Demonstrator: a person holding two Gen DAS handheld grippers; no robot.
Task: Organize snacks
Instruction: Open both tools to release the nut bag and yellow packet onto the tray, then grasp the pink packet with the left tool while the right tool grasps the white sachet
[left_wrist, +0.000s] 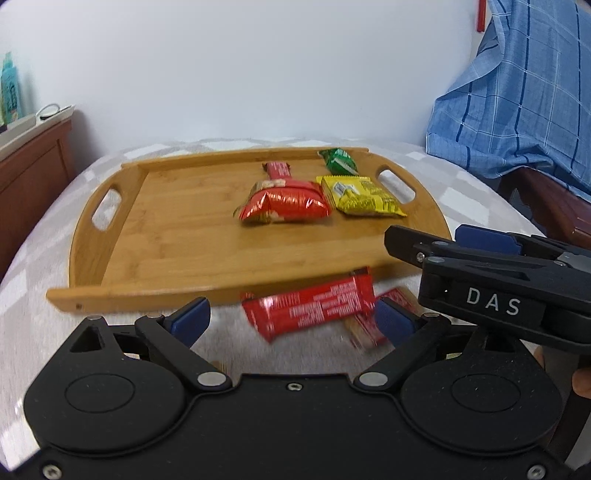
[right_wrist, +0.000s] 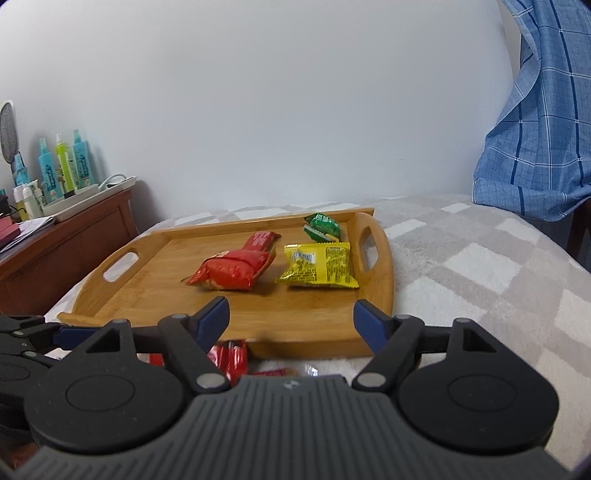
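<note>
A white wall backs a bed (left_wrist: 44, 236) covered in a grey-and-white checked blanket, with a wooden tray (left_wrist: 177, 243) lying on it. On the tray sit a red pouch (left_wrist: 284, 205), a red bar (left_wrist: 277, 170) behind it, a yellow packet (left_wrist: 360, 195) just beside the pouch, and a green packet (left_wrist: 338, 160) near the far rim. On the blanket just in front of the tray lies another red bar (left_wrist: 310, 308), with a second wrapper (left_wrist: 369, 325) partly under it. The left tongs (left_wrist: 291, 319) hang released over these, touching neither. The right tongs (right_wrist: 291, 321) hang released above the tray's near edge, grasping nothing.
</note>
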